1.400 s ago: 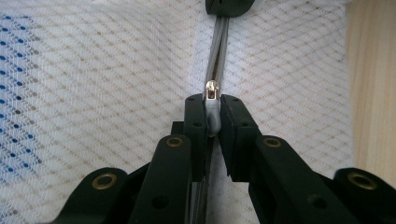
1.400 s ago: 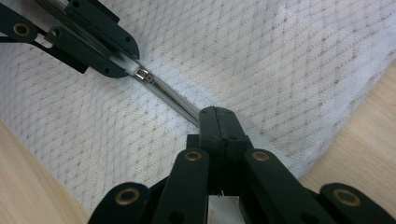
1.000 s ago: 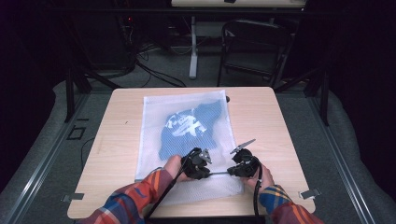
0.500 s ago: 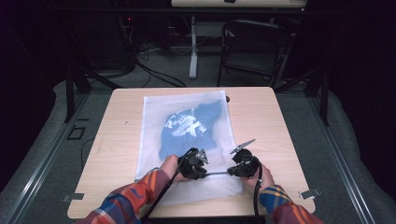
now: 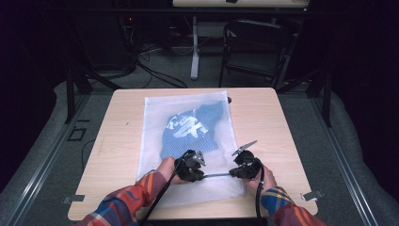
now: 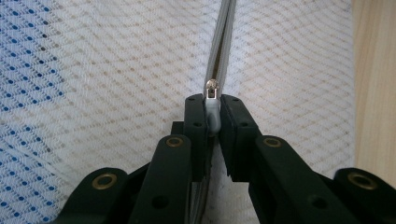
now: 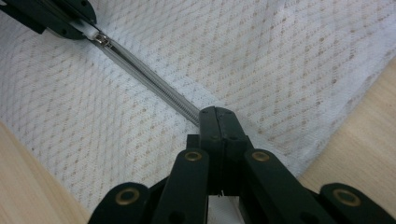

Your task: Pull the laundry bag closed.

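Left tool clamping zip pull, right tool pinching zip at frame centre; mesh bag part-zipped, stretch remaining.

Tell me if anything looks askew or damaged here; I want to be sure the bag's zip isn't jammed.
Nothing stands out. The white mesh bag lies flat on the table with the blue garment inside. The left tongs pinch the zipper pull, the right tongs clamp the zipper tape, which runs straight between them.

mesh bag: white woven net | zipper pull: shiny metal | table: matt wood
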Demonstrator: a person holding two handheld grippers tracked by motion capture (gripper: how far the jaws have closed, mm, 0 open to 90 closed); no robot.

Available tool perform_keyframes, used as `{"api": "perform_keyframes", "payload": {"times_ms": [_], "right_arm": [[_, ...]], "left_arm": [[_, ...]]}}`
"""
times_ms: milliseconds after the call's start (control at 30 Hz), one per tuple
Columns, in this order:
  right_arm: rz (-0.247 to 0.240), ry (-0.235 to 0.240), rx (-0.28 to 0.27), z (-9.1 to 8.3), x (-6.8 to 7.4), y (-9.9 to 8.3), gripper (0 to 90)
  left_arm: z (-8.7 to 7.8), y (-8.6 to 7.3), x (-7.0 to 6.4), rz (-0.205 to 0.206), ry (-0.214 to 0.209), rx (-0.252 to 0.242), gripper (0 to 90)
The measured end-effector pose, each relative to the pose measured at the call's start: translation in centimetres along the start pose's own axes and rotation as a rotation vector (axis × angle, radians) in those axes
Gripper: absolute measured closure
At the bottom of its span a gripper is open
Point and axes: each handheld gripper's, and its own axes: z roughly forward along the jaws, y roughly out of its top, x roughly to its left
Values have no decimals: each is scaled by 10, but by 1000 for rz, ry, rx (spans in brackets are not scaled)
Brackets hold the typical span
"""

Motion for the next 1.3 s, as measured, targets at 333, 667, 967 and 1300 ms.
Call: {"api": "perform_keyframes", "payload": {"times_ms": [333, 667, 967, 1300], "right_arm": [[-15, -7, 0, -1, 0, -1, 900], [-44, 20, -37, -2, 5, 6, 900], [-80, 93, -52, 11, 31, 30, 900], [-50, 133, -9, 32, 38, 34, 900]], "left_arm": [[-2, -8, 2, -22, -7, 1, 817], [-1, -8, 4, -32, -18, -5, 816], [-1, -8, 5, -31, -21, -8, 816], [-1, -8, 5, -36, -21, -13, 816]]}}
